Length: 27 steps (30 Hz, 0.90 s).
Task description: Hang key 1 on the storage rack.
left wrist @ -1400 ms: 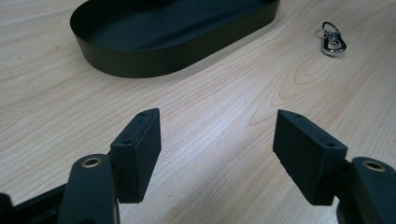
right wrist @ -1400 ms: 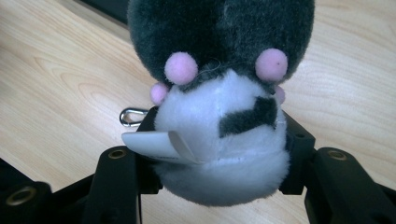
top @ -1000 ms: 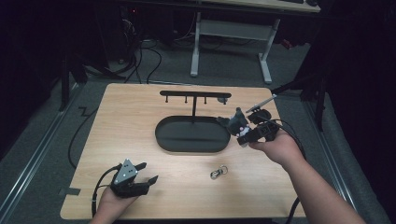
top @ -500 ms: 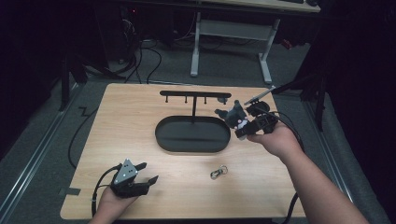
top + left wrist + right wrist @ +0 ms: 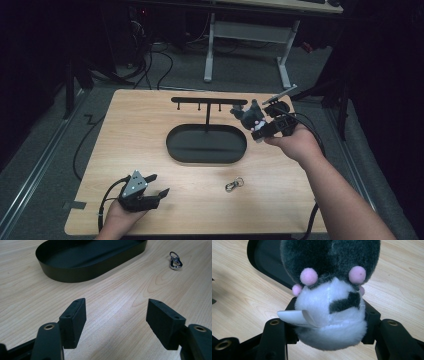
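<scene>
The right tool (image 5: 329, 322) clamps a plush toy (image 5: 329, 290), its white tag (image 5: 295, 318) plain up close; left tool (image 5: 116, 322) gapes empty

Dim room, grey carpet floor (image 5: 45, 165); white-legged desk (image 5: 247, 30) behind, tangled cables (image 5: 150, 60)

Bare forearms are being shown, sleeveless; each black tool (image 5: 159, 184) (image 5: 248, 121) is being marked by brass-ringed screw holes, a grey three-cornered plate and a trailing black cable.
</scene>
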### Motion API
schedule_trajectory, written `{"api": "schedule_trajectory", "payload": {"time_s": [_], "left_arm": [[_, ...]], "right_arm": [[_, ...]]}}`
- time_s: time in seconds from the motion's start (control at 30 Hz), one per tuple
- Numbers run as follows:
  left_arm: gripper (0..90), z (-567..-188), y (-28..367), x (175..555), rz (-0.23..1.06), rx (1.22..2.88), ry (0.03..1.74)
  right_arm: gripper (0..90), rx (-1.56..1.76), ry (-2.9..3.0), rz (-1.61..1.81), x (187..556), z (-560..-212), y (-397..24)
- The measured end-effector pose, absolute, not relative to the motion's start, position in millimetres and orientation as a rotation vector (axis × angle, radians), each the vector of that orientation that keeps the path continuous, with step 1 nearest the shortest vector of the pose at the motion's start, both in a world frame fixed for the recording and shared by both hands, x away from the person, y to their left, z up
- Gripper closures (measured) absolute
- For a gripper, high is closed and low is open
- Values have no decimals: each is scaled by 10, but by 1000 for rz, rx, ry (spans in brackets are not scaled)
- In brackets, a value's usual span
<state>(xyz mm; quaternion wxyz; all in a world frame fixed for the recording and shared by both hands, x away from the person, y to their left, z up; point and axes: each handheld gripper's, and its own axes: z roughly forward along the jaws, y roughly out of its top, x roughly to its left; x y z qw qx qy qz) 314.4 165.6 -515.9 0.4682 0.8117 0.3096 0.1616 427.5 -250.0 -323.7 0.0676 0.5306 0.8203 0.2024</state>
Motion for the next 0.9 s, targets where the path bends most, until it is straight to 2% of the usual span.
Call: {"api": "schedule_trajectory", "payload": {"time_s": [0.5,0.9], "left_arm": [[333,-5165,1646,3141,401,2000,754],[334,-5168,1640,3140,397,2009,749]], "right_arm": [[475,1602,2453,612,4329,-3251,-2487],[475,1650,2391,619,4336,-3278,-2659]]}}
